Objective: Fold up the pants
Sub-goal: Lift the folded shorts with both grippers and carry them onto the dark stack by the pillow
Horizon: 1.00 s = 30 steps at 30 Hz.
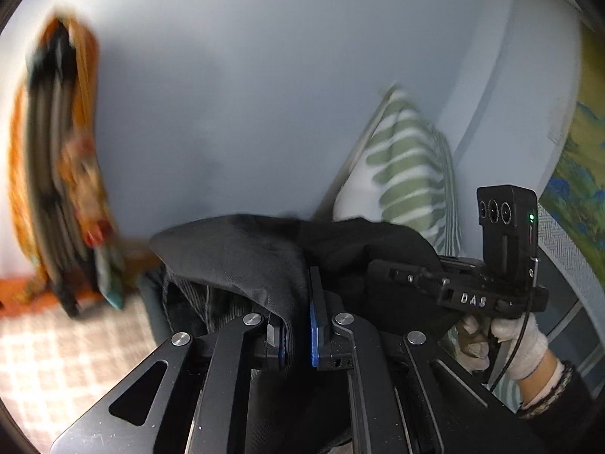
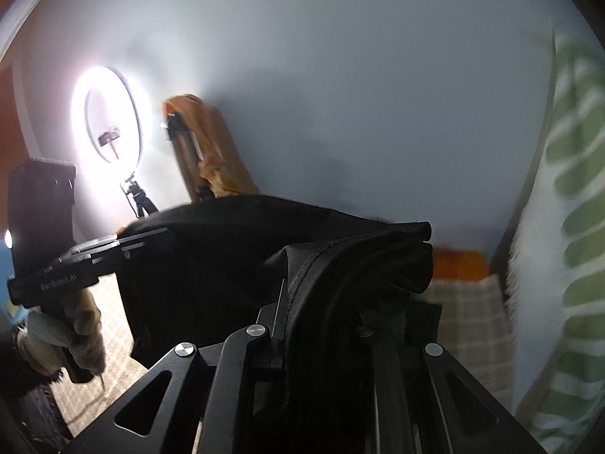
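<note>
My left gripper (image 1: 298, 325) is clenched on a fold of the black pants (image 1: 245, 249), the cloth pinched between the blue-edged pads (image 1: 313, 335) and draped up and over them. That same left wrist view shows what the other cannot: my right gripper (image 1: 401, 268) seen from the side, its front end buried in the pants, with the white-gloved right hand (image 1: 506, 340) wrapped around the handle beneath it. Behind it sits a cushion with a green leaf print (image 1: 408, 166), and far left a blurred orange and black bundle (image 1: 60, 166) hangs against the pale wall (image 1: 245, 75). From the right wrist view, the right gripper (image 2: 325, 325) has a thick bunch of seamed black fabric (image 2: 340, 265) gathered between its fingers, so it is grasping the pants too, though the pads themselves are covered by cloth. Only this view shows the glowing ring light (image 2: 109, 113) on its tripod, and my left hand (image 2: 64, 333), gloved, gripping the handle of the left gripper at lower left. The pants stretch between the two grippers, held up in the air above a checked mat (image 2: 469, 310); both views are tilted and motion-blurred.
</note>
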{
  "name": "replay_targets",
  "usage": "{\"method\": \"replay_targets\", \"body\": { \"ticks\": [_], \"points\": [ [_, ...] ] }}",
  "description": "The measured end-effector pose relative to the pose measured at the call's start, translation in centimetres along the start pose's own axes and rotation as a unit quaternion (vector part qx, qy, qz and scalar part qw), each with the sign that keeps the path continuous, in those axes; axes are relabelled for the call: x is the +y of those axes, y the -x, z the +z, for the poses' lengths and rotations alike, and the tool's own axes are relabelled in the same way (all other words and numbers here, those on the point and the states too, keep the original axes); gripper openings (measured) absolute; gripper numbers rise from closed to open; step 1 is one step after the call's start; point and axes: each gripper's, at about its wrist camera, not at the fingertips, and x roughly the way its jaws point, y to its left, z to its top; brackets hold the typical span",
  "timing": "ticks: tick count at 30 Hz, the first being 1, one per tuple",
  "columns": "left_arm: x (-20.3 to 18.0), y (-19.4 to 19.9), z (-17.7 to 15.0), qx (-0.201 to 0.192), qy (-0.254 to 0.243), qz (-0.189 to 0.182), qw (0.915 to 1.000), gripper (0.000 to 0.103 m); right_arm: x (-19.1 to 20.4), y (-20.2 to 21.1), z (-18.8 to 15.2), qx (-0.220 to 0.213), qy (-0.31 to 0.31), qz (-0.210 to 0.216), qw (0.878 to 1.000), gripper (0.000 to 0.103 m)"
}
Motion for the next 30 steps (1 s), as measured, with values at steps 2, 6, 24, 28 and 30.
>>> {"method": "replay_targets", "body": {
  "ticks": [2,6,24,28,30],
  "points": [
    [1.3,-1.3,-0.9,0.022,0.030,0.002,0.9993,0.010,-2.3,-1.7,-0.8,0.013,-0.037,0.019,0.999,0.013],
    [3.4,-1.2,-2.7,0.053,0.074,-0.002,0.9959,0.041,-5.5,-3.4,-3.1,0.036,-0.102,0.036,0.994,0.029],
    [6.7,3.4,-7.9,0.098,0.138,-0.009,0.9854,0.047,-5.1,0.5,-8.5,0.027,-0.175,0.034,0.984,0.049],
    [7.5,3.6,-8.7,0.112,0.160,-0.018,0.9805,0.047,-5.6,0.5,-8.9,0.036,-0.186,0.009,0.982,0.038],
    [7.3,3.5,-8.9,0.111,0.164,-0.037,0.9795,0.042,-5.3,0.1,-8.9,0.040,-0.175,-0.005,0.984,0.032]
  ]
}}
